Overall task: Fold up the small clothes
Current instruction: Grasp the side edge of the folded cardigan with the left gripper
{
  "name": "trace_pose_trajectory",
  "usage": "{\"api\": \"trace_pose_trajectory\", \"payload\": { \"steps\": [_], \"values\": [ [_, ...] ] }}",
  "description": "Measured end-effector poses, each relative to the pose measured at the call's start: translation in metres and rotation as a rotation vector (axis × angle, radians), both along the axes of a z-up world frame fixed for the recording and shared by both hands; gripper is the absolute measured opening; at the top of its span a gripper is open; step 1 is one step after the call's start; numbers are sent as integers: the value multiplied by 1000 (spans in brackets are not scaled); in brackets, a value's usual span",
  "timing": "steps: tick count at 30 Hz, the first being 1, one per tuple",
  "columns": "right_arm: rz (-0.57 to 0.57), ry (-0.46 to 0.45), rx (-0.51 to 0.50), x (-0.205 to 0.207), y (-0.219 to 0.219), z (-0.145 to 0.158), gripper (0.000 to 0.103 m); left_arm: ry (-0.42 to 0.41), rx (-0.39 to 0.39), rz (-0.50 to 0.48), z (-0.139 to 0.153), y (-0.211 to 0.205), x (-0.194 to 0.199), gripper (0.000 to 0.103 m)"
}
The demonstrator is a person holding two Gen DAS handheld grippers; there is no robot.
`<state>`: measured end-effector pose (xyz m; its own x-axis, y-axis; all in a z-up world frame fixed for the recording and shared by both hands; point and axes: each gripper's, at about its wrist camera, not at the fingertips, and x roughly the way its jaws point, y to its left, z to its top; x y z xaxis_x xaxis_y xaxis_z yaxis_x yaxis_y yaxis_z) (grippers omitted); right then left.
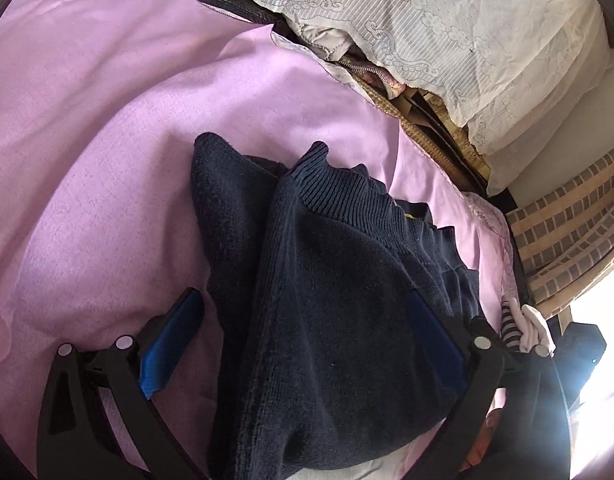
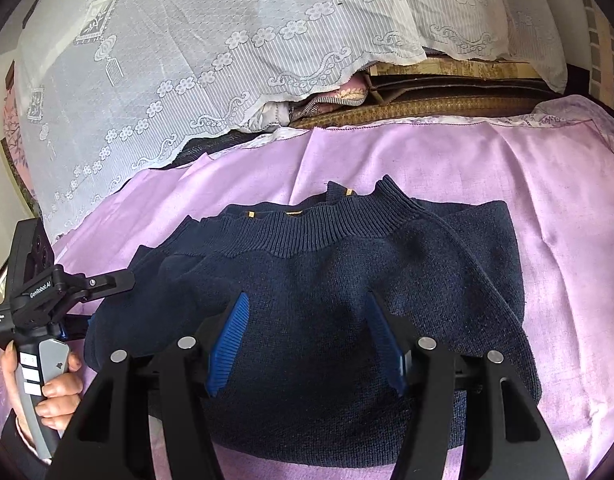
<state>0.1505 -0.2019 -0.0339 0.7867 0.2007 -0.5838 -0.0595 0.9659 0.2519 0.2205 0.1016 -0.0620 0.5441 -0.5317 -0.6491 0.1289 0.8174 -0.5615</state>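
While the dark navy knit sweater (image 2: 327, 312) lies on the lilac cotton sheet (image 2: 467, 168), L gripper (image 1: 303, 320) & R gripper (image 2: 307, 320) both gape wide over it, lace cloth (image 2: 187, 60) at 12.

- The navy sweater (image 2: 319, 320) was a matt, fuzzy knit, with coarser ribbing at its collar (image 2: 307, 232).
- The lilac sheet (image 1: 87, 160) under it was a thin woven cloth, matt and softly creased.
- The white cover (image 2: 187, 60) behind was sheer lace with raised flower and scroll patterns.
- The right gripper (image 2: 307, 316) had matt black plastic arms, ridged blue pads (image 2: 231, 340) and small shiny metal pins.
- The left gripper (image 1: 303, 312) looked the same: matt black plastic with blue pads (image 1: 171, 344).
- The woven mat (image 2: 427, 110) looked like coarse straw.
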Motion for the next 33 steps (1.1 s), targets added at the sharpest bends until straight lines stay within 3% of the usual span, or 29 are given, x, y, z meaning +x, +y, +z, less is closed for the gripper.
{"api": "trace_pose_trajectory", "payload": {
  "steps": [1,2,5,8,11,14,16,19,21,23,25,29,33],
  "values": [
    [-1,3,1,1,0,-1,60,-10,6,-7,1,-1,-2,88],
    [2,5,-1,1,1,-1,57,-13,5,-24,2,-3,-3,62],
    [20,-4,-28,0,9,1,54,-9,44,-1,0,-3,-4,48],
    [46,-27,-60,0,22,8,52,-2,29,2,-1,0,-3,46],
    [83,-27,-139,10,46,17,50,-2,7,3,-3,1,-3,55],
    [62,49,-262,33,68,6,35,-9,13,-10,-3,-1,-5,61],
    [69,122,-281,52,74,-11,35,-12,22,-18,-3,-4,-5,64],
    [60,110,-332,62,80,-12,35,-22,36,-40,-2,-12,-3,76],
    [64,110,-299,64,75,-12,35,-34,68,-49,0,-18,-4,80],
    [67,96,-228,57,65,-10,35,-42,90,-45,1,-20,-5,76],
    [69,83,-175,47,56,-5,35,-41,107,-20,1,-17,-6,63],
    [87,54,-204,20,56,-2,35,-23,76,7,-1,-6,-5,47],
    [76,61,-266,17,63,-12,43,-23,88,12,-2,-6,-5,45]
  ]
}}
